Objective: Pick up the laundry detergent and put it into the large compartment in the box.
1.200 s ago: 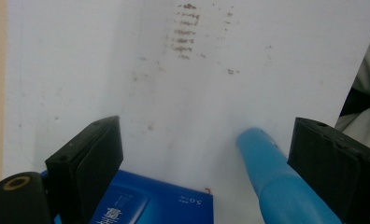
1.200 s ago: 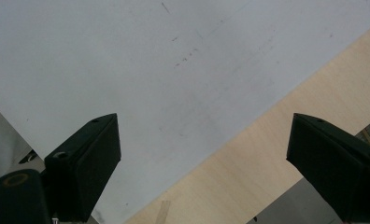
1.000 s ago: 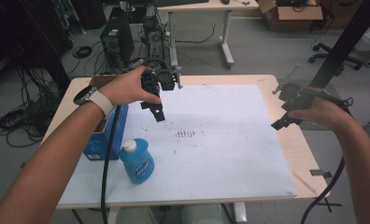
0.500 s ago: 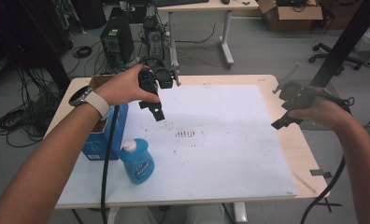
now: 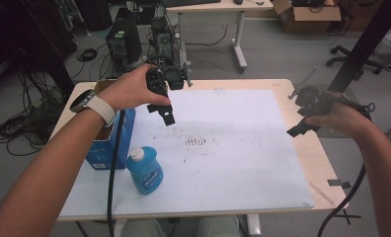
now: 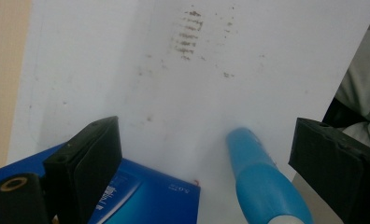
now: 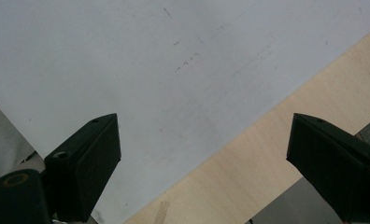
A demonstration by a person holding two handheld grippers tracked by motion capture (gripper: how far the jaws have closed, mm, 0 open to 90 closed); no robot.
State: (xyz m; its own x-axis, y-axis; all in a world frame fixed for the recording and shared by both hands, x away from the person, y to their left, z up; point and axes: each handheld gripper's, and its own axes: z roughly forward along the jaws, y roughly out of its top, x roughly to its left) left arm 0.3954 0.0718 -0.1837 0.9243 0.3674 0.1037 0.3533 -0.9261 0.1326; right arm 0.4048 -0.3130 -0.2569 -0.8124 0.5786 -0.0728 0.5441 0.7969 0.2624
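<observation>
A: Far left of table: open-topped blue cardboard box point(image 5: 106, 143), upright at the edge of the white sheet point(image 5: 233, 163). Parked there presumably to keep supplies off the working area.

B: Just beside it, nearer the front edge: translucent blue plastic bottle with white cap point(image 5: 144, 170), standing upright, touching nothing but the sheet. Reads as cleaning liquid, kept within easy reach of the left hand.

A: Left gripper point(image 5: 165, 114) held above the sheet, behind the bottle, tilted down and back toward it. Jaws spread wide, nothing between them. Bottle point(image 6: 262, 186) lying between the two jaws in the left gripper view, so probably lining up for a grab. A judgement only.

B: Centre of sheet: patch of short brown smear marks point(image 5: 196, 141), with scattered specks around. Likely the mess to be cleaned.

A: Right side: right gripper point(image 5: 302, 129) hovering over the sheet's right margin, where bare light wooden tabletop point(image 7: 286, 154) begins. Jaws wide apart, empty. Well apart from bottle and box; looks held back, out of the way until needed.

B: Noted. Bottle untouched so far.
</observation>
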